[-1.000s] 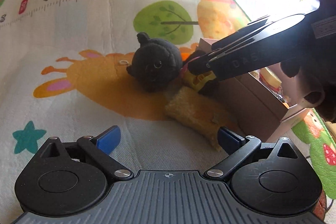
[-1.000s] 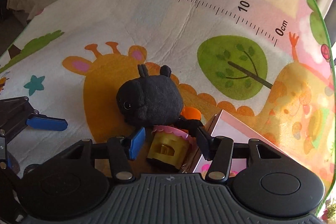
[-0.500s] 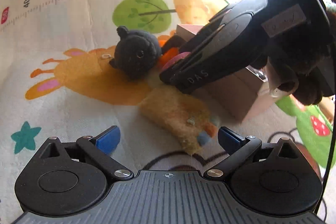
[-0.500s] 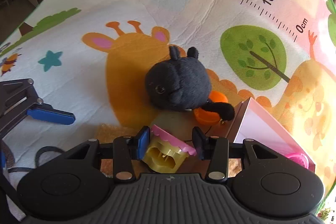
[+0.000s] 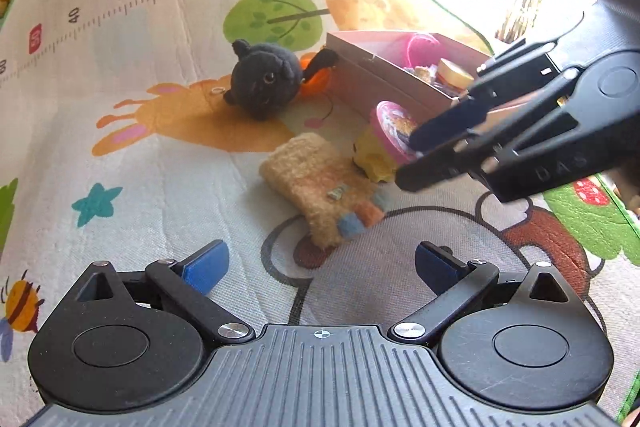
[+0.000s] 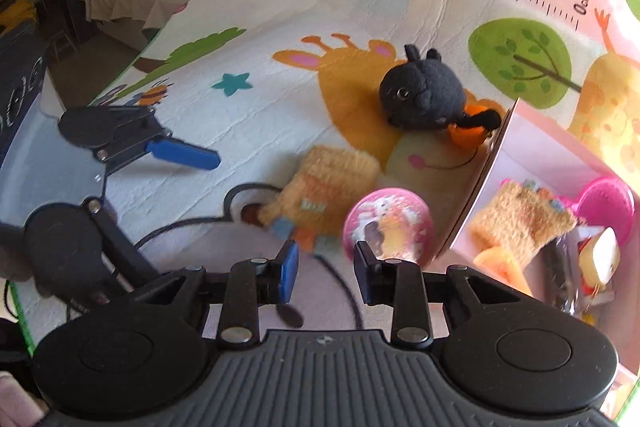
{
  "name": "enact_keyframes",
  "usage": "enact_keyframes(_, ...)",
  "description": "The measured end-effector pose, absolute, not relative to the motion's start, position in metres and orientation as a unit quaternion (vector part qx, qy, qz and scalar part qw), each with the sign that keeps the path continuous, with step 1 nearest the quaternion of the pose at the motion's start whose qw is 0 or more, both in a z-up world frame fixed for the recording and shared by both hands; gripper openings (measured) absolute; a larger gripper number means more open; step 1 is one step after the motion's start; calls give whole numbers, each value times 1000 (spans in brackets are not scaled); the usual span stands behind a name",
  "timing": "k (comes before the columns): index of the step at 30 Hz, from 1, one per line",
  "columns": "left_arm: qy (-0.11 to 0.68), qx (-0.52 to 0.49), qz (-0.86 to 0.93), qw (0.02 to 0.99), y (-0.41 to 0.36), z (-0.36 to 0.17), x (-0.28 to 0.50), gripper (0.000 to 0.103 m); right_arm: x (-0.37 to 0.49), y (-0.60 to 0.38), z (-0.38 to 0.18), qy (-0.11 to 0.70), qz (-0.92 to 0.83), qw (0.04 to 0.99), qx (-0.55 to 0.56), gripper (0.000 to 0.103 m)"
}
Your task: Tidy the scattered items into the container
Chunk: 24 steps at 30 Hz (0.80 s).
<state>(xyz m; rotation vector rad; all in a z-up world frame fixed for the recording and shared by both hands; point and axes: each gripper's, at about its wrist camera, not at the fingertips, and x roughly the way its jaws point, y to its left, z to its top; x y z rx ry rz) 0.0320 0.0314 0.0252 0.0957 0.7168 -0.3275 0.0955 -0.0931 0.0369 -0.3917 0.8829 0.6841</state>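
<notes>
A yellow toy cup with a pink lid (image 6: 388, 227) lies tilted on the play mat, just past my right gripper's (image 6: 326, 267) right fingertip and against the pink box's wall (image 6: 488, 179). That gripper's jaws are closing, with only mat between them. The left wrist view has the cup (image 5: 384, 143) at the right gripper's (image 5: 412, 155) fingertips. A fuzzy yellow sock (image 5: 320, 187) lies in front of my left gripper (image 5: 320, 265), which hangs open and empty over the mat. A black plush (image 5: 264, 79) and an orange piece (image 6: 464, 135) sit by the box's far corner.
The box (image 5: 360, 83) holds another fuzzy sock (image 6: 524, 219), a pink round lid (image 6: 608, 203) and several small toys. The mat's green edge (image 6: 160, 43) runs along the left, with a covered sofa beyond. A strong glare fills the upper right of the left wrist view.
The right gripper swung from beside the plush to the box's near side. The cup that sat between its jaws now lies outside them, and the jaws are narrower. The left gripper drew back from the sock.
</notes>
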Motion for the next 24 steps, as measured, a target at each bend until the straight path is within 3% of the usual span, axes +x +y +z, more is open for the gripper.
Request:
enact_keyframes(6, 343, 51, -153, 926, 22, 30, 20, 102, 54, -130, 27, 402, 288, 853, -168, 34)
enact_keyframes(8, 329, 51, -146, 932, 17, 35, 18, 102, 41, -143, 27, 381, 268, 870, -165, 56)
enact_keyframes(11, 305, 56, -157, 938, 6, 43, 17, 102, 26, -162, 24, 349, 242, 892, -154, 70)
enact_keyframes(18, 279, 69, -185, 940, -32, 40, 29, 101, 13, -199, 7, 306, 187, 931, -63, 79)
enact_keyframes(24, 305, 40, -174, 935, -44, 32, 59, 101, -3, -214, -4, 281, 188, 941, -12, 92)
